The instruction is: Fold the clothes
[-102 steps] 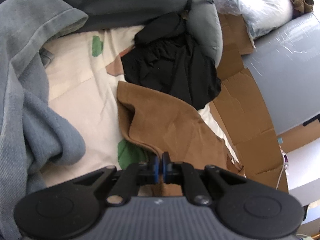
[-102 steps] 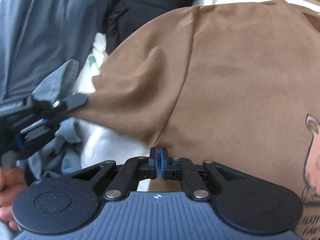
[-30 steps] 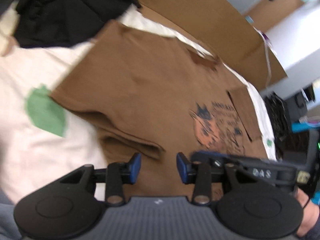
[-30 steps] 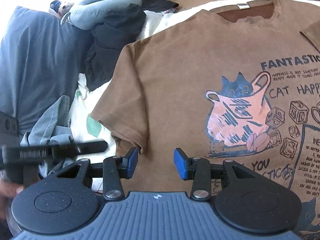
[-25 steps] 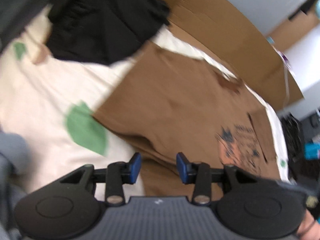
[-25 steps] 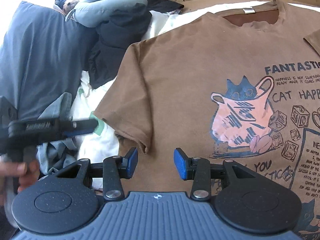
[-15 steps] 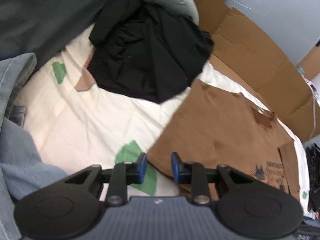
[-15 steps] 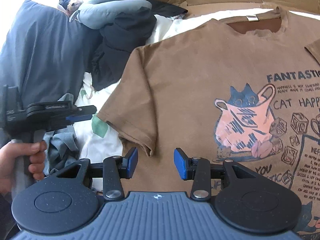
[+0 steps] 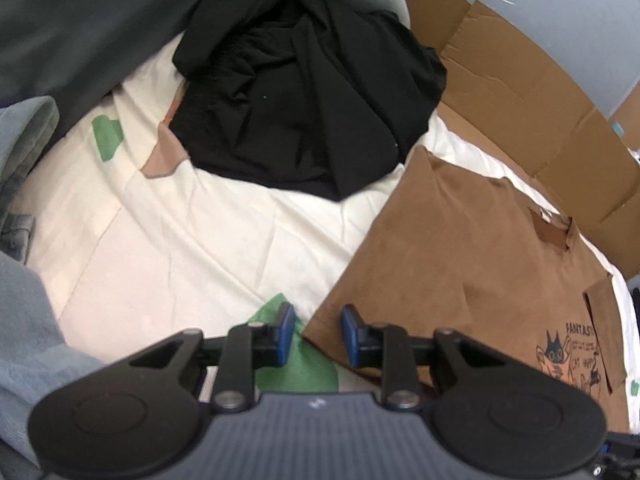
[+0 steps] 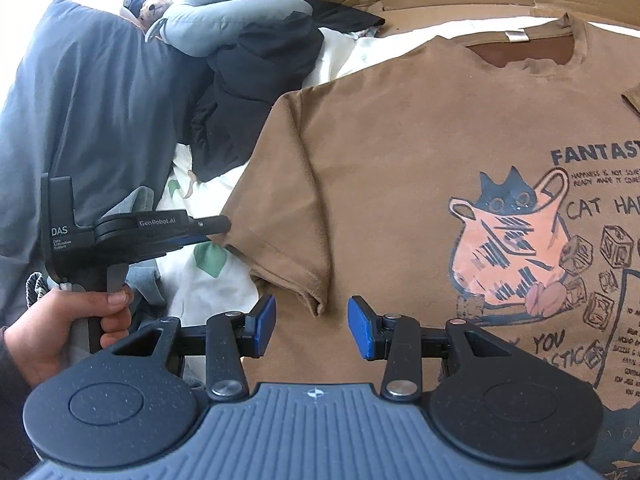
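A brown T-shirt (image 10: 400,152) with a cat print lies spread flat, print up, on a white sheet (image 9: 192,240); its collar points away from me. My right gripper (image 10: 312,326) is open just above the corner of the shirt's left sleeve hem. My left gripper (image 9: 316,334) is open with the outer edge of that same sleeve (image 9: 420,280) between its blue pads, not pinched. In the right wrist view the left gripper (image 10: 212,226) comes in from the left, held by a hand (image 10: 60,328), its tips at the sleeve edge.
A crumpled black garment (image 9: 304,92) lies beyond the sleeve. Grey-blue clothes (image 9: 24,340) are heaped at the left, with a dark grey pillow (image 10: 92,120) and a grey neck pillow (image 10: 224,28) behind. Flattened cardboard (image 9: 540,92) lines the far side.
Both grippers let go of the shirt and opened; it now lies flat. The left gripper swung left and back to the sleeve's outer edge. The right gripper has crept nearer the sleeve corner.
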`<control>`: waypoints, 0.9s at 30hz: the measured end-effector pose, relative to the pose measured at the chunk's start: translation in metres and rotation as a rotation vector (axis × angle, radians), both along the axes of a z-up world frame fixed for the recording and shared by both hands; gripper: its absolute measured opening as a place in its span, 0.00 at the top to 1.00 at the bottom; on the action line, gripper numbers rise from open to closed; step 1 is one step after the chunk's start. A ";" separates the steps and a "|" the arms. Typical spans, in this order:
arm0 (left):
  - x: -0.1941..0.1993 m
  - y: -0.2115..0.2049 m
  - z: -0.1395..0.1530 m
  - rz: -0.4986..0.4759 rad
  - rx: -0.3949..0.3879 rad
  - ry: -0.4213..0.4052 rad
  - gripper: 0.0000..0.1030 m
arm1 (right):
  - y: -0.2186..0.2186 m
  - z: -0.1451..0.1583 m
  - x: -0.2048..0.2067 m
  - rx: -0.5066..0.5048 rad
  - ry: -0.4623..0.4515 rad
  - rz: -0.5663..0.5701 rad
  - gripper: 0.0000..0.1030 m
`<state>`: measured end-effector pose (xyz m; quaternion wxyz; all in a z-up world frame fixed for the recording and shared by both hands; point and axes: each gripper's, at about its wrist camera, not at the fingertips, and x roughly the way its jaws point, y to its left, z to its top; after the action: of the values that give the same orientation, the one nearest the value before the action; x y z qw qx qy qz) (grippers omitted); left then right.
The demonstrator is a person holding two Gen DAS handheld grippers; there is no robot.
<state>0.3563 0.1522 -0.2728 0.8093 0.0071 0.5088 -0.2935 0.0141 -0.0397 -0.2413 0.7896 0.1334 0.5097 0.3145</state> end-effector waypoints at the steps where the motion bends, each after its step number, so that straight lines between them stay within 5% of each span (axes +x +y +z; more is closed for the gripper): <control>1: 0.000 0.000 0.001 -0.007 -0.001 0.009 0.91 | 0.002 0.001 0.000 0.000 -0.005 0.005 0.54; 4: 0.002 0.002 0.005 -0.020 -0.015 0.035 0.97 | 0.011 0.004 0.004 0.004 -0.025 0.022 0.54; 24: 0.000 -0.039 0.063 -0.071 -0.236 0.257 0.97 | 0.094 0.031 0.043 -0.002 -0.212 0.131 0.55; 27: -0.001 -0.046 0.063 -0.081 -0.250 0.280 0.97 | 0.101 0.025 0.051 -0.036 -0.215 0.141 0.68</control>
<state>0.3553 0.1066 -0.2095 0.7127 -0.1142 0.5753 -0.3848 0.0647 0.0617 -0.2160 0.8179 0.0486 0.4357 0.3726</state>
